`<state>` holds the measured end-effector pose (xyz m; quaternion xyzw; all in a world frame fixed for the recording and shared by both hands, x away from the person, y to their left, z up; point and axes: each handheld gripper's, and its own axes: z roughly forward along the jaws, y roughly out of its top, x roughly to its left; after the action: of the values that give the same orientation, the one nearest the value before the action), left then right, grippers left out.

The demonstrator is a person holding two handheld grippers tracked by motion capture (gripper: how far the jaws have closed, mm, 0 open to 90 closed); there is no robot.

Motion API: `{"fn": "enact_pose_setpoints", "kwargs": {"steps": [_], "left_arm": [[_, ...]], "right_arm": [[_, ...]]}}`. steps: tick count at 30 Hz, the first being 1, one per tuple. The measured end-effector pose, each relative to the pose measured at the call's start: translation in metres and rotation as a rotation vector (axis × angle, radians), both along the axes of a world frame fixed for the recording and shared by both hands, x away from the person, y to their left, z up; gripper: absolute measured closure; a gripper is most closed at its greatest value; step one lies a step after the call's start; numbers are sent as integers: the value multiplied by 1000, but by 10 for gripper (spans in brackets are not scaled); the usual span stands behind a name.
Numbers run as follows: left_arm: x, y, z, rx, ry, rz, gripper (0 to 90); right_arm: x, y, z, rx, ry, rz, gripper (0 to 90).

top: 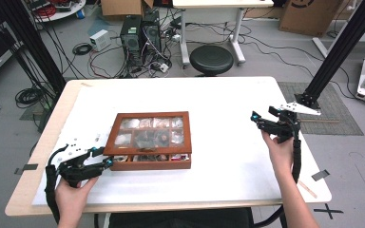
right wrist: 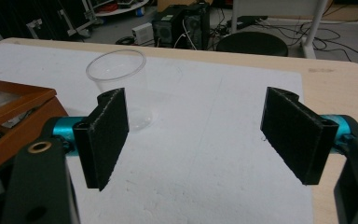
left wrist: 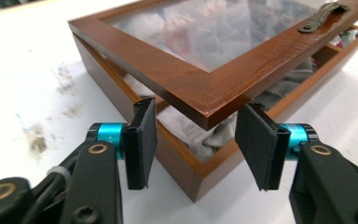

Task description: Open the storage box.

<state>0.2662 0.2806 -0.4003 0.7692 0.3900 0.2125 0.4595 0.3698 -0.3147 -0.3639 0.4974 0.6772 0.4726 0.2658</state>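
Observation:
A brown wooden box (top: 149,142) with a glass lid sits in the middle of the white table (top: 218,99). My left gripper (top: 102,156) is at its near left corner. In the left gripper view the lid (left wrist: 205,88) is tilted up off the box base (left wrist: 186,172), showing crumpled packets inside. The left gripper (left wrist: 198,140) is shut on that lid corner, one pad on each edge. A metal handle (left wrist: 324,14) sits on the lid's far side. My right gripper (top: 264,114) hovers open at the table's right, nothing between its pads (right wrist: 196,130). A clear plastic cup (right wrist: 121,79) stands beyond them.
Behind the table are a black stool (top: 211,59), computer towers (top: 133,38) with tangled cables, and a white desk. Black frame posts (top: 337,52) rise at both sides. The table's wooden rim (top: 33,161) runs along the left and front edges.

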Motion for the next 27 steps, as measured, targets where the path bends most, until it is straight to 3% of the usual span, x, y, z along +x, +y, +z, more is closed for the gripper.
{"fn": "enact_pose_setpoints", "kwargs": {"steps": [16,27], "left_arm": [[4,-3,24,-11,-78,41,455],[11,-3,38,-16,-100,35,457]], "right_arm": [[0,-1,0,7,3,-9,236],[0,-2,0,10,3,-11,236]]}}
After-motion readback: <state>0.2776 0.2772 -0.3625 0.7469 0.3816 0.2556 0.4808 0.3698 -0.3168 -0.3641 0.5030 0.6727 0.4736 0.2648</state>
